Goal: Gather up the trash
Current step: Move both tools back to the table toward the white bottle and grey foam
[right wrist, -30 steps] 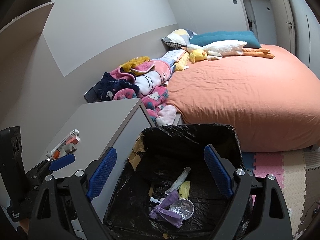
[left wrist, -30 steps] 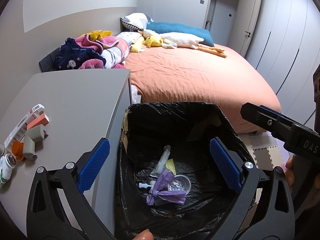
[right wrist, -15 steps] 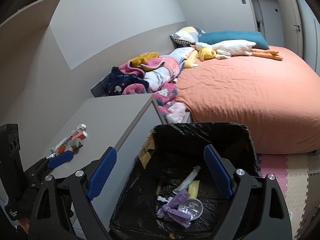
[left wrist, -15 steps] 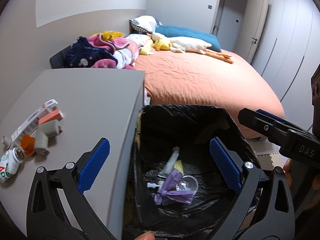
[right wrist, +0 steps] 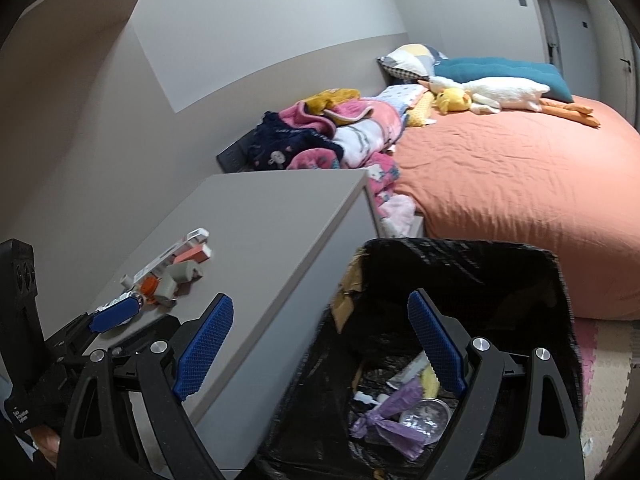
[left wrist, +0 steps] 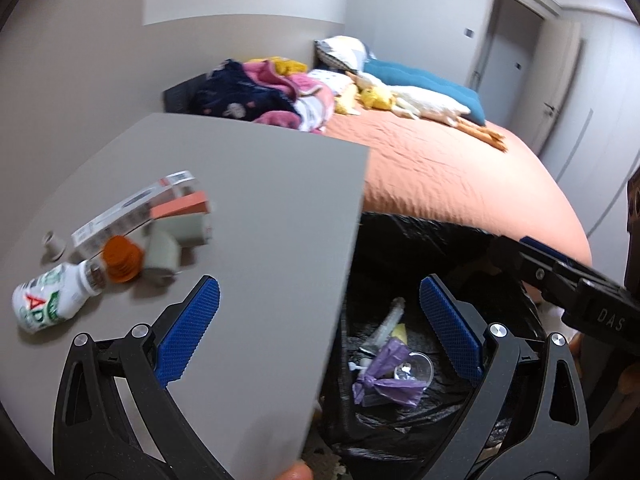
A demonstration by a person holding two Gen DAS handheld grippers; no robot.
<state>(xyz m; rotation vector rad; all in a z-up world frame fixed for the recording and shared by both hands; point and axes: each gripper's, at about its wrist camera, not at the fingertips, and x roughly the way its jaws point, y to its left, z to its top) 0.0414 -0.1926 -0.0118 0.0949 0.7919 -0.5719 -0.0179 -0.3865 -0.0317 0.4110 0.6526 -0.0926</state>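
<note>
Here, both claws spread wide, nothing between pads. Left claw (left wrist: 318, 328) straddles right edge of grey table (left wrist: 260, 200); right claw (right wrist: 320, 342) hangs over gap between table and black-lined bin (right wrist: 460, 264). Trash cluster on table's left part: white bottle (left wrist: 52, 298) lying on side, orange cap (left wrist: 120, 258) touching it, boxes (left wrist: 160, 208) just behind. Bin beside table holds purple bag (right wrist: 384, 420), clear cup (right wrist: 426, 420), syringe (left wrist: 384, 326). Orange bed (right wrist: 520, 184) beyond.

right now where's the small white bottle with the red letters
In the left wrist view the small white bottle lies on its side at the left edge of the grey tabletop, touching the orange cap, just beyond the left tongs.
</note>
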